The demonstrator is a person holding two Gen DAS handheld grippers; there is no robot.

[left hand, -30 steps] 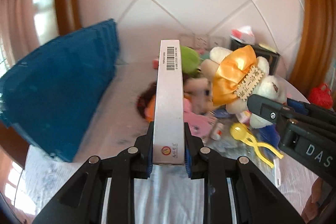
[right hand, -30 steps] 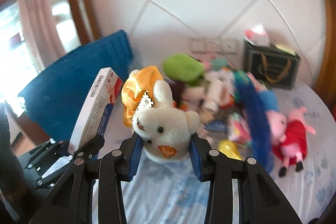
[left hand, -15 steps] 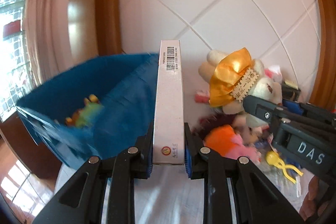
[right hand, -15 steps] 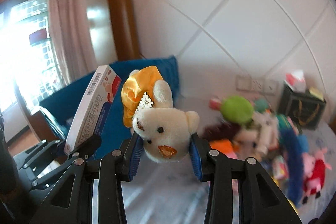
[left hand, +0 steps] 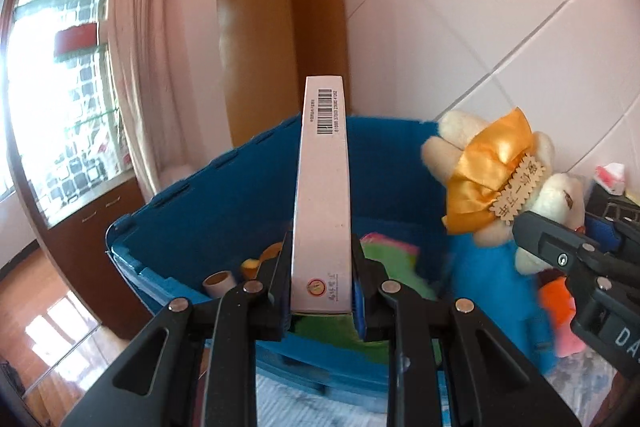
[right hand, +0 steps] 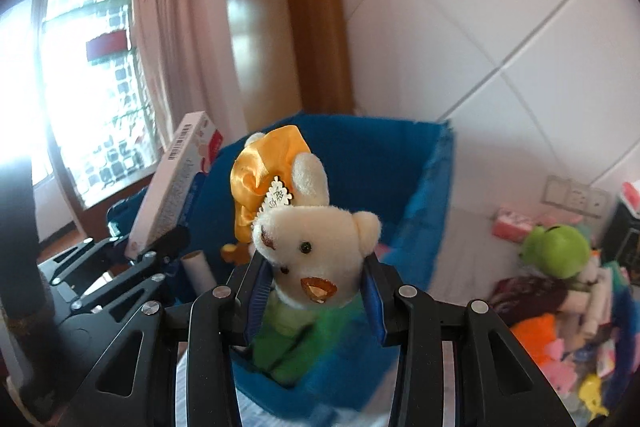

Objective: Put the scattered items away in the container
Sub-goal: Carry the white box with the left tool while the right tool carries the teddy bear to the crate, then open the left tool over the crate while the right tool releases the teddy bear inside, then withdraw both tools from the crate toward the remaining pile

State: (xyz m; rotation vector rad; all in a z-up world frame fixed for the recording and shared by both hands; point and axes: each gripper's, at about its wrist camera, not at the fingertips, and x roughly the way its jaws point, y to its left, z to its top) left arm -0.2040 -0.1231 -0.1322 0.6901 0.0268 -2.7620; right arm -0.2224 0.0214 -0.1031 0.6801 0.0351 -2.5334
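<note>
Tongs in the left hand (left hand: pixel 322 291) are clamped on a long, narrow white carton (left hand: pixel 322 195), which stands on its edge with the barcode at its far end. Right tongs (right hand: pixel 316 291) are clamped on the head of a cream plush bear (right hand: pixel 316 247) with an orange satin bow (right hand: pixel 264 167) and an amber nose. Both loads hang over the near rim of the blue container (left hand: pixel 224 211), side by side and apart. Inside the container lie a green cloth item (left hand: pixel 394 259), a white tube (right hand: pixel 198 267) and a small orange-yellow toy (left hand: pixel 256 261). To the right, on the table, the scattered heap includes a green frog plush (right hand: pixel 556 251), an orange plush piece (right hand: pixel 536 335) and pink toys. Behind the container stand a wooden post (left hand: pixel 316 7), a pale curtain (left hand: pixel 140 47) and white wall tiles
</note>
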